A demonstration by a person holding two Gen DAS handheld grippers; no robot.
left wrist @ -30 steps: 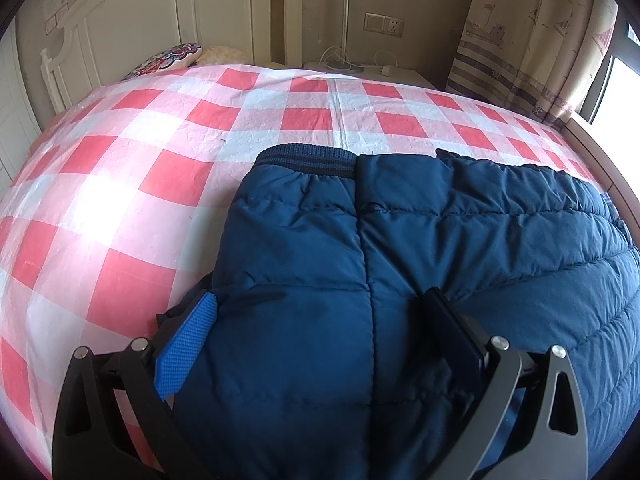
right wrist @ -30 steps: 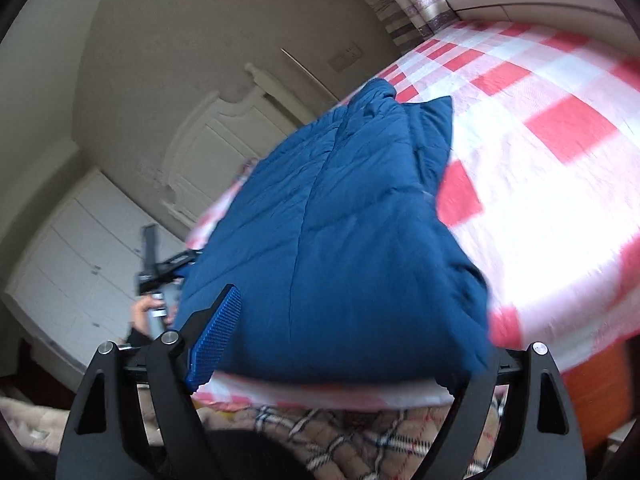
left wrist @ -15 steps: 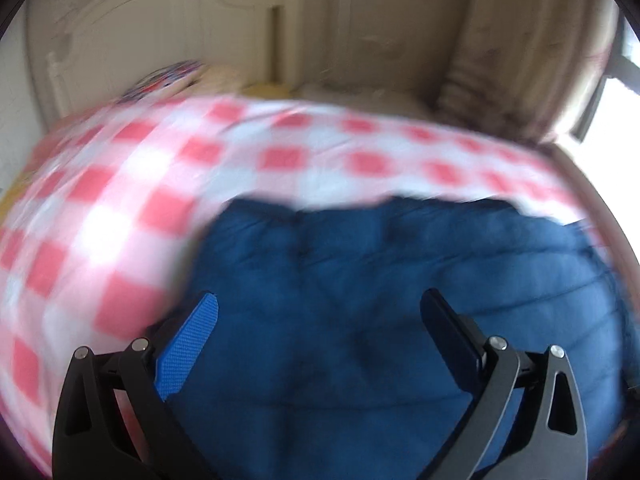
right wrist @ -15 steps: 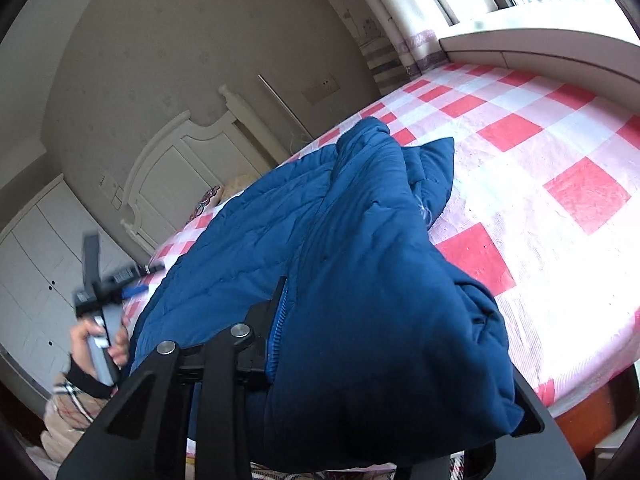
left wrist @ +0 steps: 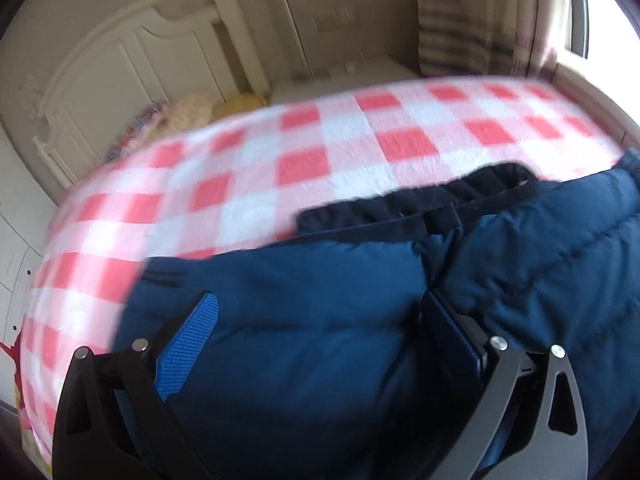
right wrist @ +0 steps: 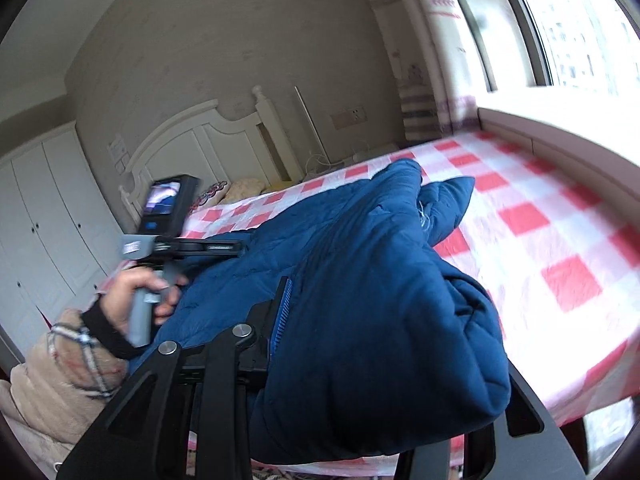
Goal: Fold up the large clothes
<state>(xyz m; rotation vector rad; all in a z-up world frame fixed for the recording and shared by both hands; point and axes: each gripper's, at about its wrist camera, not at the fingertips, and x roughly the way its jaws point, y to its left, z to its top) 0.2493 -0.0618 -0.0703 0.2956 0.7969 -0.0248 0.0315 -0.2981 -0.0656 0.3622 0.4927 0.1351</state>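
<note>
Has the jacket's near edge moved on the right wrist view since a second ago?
Yes. The jacket edge, clamped in the right tool, has lifted off the checked bedspread, toward the headboard.

No text, label, brand or number is readable in either view. The small print on the grey bar (right wrist: pixel 188 246) under the camera screen (right wrist: pixel 160 199), left of frame, is too blurred.

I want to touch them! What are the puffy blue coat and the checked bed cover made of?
The blue coat looks like a smooth, slightly shiny woven shell, probably nylon or polyester, over soft filling: stitched lines split it into puffy sections. The checked bed cover looks like matte, slightly fuzzy cloth, perhaps cotton or fleece; blur hides the weave.
</note>
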